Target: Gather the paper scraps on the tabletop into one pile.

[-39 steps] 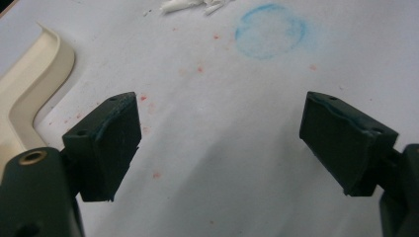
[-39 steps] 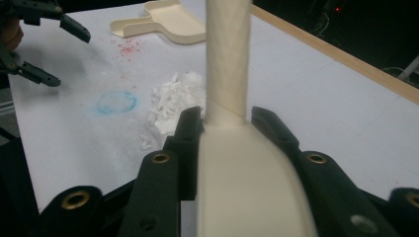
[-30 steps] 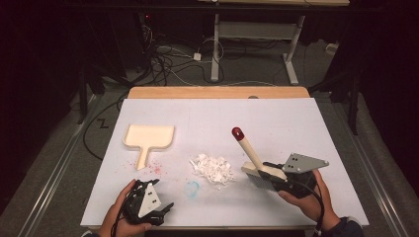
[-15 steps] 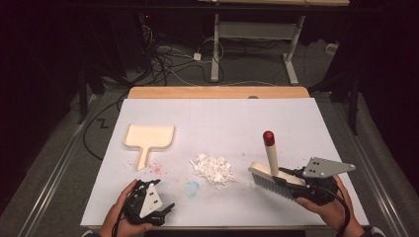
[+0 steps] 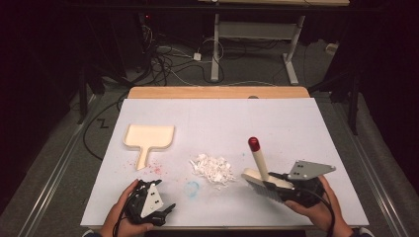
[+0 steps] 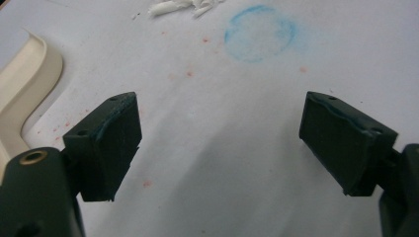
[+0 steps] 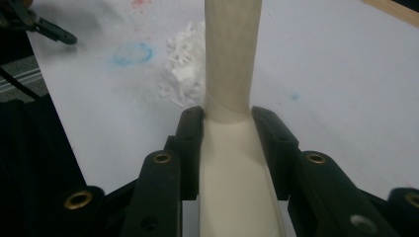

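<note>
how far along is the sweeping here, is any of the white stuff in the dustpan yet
Done: the right gripper is shut on the brush, which sits just right of the white scraps. In hand: lining up the first sweep. Left: everything else. The scraps lie in one pile mid-table, apart from the dustpan, which looks empty and unheld; the left gripper rests open near the table edge.
</note>
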Tool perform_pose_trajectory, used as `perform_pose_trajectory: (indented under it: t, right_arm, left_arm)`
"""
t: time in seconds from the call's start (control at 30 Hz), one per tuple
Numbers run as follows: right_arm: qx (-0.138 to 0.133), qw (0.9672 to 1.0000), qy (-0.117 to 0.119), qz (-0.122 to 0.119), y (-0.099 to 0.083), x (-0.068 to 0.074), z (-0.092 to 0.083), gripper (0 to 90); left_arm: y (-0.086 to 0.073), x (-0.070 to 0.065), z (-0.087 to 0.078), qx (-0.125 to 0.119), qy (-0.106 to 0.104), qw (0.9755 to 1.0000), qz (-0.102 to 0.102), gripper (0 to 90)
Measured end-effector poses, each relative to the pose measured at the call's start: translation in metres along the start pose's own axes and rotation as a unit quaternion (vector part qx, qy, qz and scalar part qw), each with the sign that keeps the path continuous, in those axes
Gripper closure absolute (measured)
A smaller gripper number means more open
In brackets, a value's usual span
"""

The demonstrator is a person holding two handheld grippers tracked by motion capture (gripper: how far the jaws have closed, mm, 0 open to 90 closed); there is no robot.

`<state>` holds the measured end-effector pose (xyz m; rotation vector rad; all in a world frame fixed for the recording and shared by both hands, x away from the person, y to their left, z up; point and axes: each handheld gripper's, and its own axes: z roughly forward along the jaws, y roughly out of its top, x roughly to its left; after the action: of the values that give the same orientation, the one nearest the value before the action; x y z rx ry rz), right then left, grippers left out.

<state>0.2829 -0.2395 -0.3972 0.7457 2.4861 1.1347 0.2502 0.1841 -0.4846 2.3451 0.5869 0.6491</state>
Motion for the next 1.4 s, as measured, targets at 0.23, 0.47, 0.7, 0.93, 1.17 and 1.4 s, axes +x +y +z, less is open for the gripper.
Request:
perform_pose_trajectory:
  t: [0.23, 0.47, 0.7, 0.93, 1.17, 1.4]
  right_arm:
    - [-0.037, 0.9992, 0.001, -0.016, 0.020, 0.011, 0.041, 68.1]
    - [-0.071, 0.9971, 0.017, -0.021, 0.035, 0.012, 0.052, 68.1]
    - [-0.092, 0.9955, 0.019, -0.017, 0.039, 0.005, 0.027, 68.0]
    - [-0.115, 0.9933, 0.004, -0.014, 0.047, -0.006, 0.020, 68.0]
    - [-0.132, 0.9900, -0.033, -0.037, 0.071, -0.037, 0.060, 68.1]
    - [-0.117, 0.9912, -0.052, -0.036, 0.098, -0.075, 0.136, 68.1]
  left_arm:
    - [0.000, 0.000, 0.001, 0.003, -0.002, 1.0000, 0.003, 15.4]
    - [-0.001, 0.001, 0.001, 0.002, -0.003, 1.0000, 0.002, 15.4]
    - [-0.001, 0.001, 0.000, 0.002, -0.001, 1.0000, 0.001, 15.4]
    - [-0.001, 0.001, 0.001, 0.000, 0.000, 1.0000, -0.004, 15.4]
    - [0.000, 0.003, 0.002, 0.001, -0.003, 1.0000, -0.006, 15.4]
    - [-0.001, 0.003, 0.003, 0.000, -0.007, 1.0000, -0.001, 15.4]
